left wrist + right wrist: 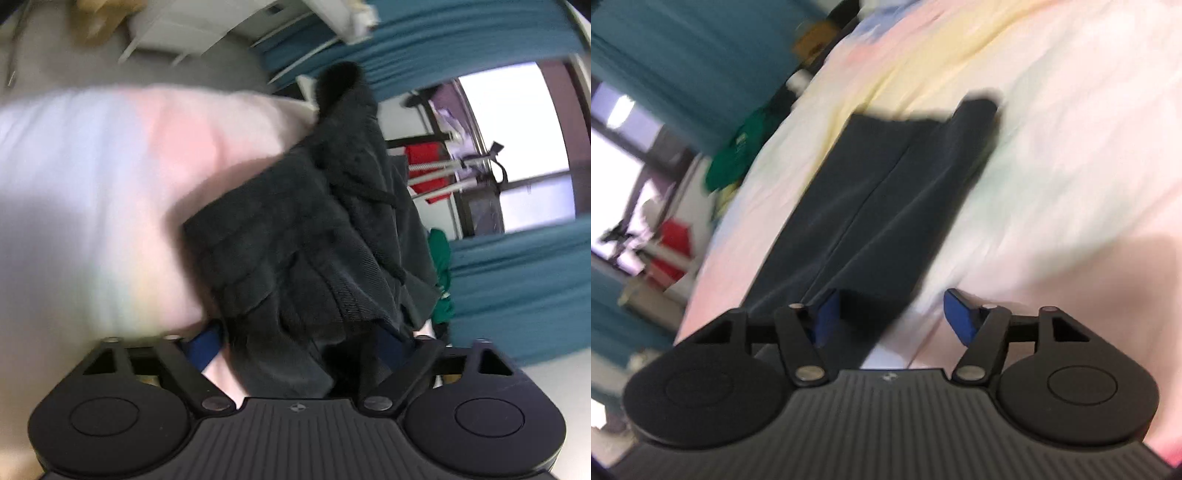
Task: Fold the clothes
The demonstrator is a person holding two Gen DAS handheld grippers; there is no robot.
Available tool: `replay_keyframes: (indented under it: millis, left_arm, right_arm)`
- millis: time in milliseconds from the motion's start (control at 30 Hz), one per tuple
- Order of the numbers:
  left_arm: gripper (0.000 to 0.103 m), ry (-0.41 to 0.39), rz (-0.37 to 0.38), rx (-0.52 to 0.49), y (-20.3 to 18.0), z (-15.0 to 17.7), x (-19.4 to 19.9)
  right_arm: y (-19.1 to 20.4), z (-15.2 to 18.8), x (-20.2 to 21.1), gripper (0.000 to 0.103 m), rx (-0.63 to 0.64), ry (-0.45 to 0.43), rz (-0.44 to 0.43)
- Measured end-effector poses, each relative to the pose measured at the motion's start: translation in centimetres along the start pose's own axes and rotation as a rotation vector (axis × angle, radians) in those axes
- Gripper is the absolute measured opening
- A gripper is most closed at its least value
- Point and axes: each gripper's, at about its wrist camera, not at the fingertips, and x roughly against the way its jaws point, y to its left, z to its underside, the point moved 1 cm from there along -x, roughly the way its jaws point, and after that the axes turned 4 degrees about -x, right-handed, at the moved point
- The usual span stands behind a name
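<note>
A dark charcoal garment with a drawstring (295, 236) hangs bunched right in front of my left gripper (295, 347). The cloth covers the gap between its blue fingers (201, 349), so I cannot tell whether it grips. In the right wrist view the same dark garment (879, 206) lies flat and folded lengthwise on the pastel bedsheet (1052, 166). My right gripper (890, 317) is open, its blue fingers (956, 317) spread on either side of the garment's near edge, nothing held between them.
A green garment (738, 155) lies at the bed's far edge, and also shows in the left view (441, 273). Teal curtains (517, 280) and a bright window (517, 147) stand behind. A drying rack with a red cloth (424, 166) is near the window.
</note>
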Motion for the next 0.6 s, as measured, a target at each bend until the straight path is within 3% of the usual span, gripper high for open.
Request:
replay_keyframes:
  millis: [33, 100, 133, 167, 233, 367, 467, 600]
  left_arm:
    - [0.069, -0.006, -0.011, -0.001, 0.0, -0.1, -0.2]
    - [0.041, -0.014, -0.025, 0.026, 0.2, -0.1, -0.1]
    - [0.035, -0.018, -0.023, 0.039, 0.2, -0.1, 0.0]
    - [0.027, -0.021, -0.015, 0.053, 0.3, -0.2, 0.0]
    - [0.019, -0.020, -0.006, 0.057, -0.1, -0.5, 0.3]
    - [0.010, -0.069, 0.084, 0.016, -1.9, -1.7, 2.6]
    - [0.009, -0.100, 0.146, 0.006, -2.9, -2.2, 5.3]
    - [0.009, -0.100, 0.151, 0.012, -2.5, -2.2, 9.0]
  right_arm:
    - [0.1, -0.5, -0.6, 0.065, 0.007, -0.022, 0.005]
    - [0.4, -1.6, -1.9, 0.061, 0.021, -0.065, 0.016]
    - [0.6, -2.1, -2.5, 0.058, 0.026, -0.084, 0.023]
    - [0.8, -2.5, -3.1, 0.045, 0.023, -0.093, 0.038]
    - [1.4, -2.8, -4.0, 0.010, 0.028, -0.108, 0.095]
    - [3.5, -2.8, -3.3, 0.007, 0.060, -0.164, 0.112]
    - [4.7, -3.5, -0.6, 0.007, 0.078, -0.214, 0.019]
    - [4.8, -3.6, 3.2, 0.006, 0.128, -0.213, -0.041]
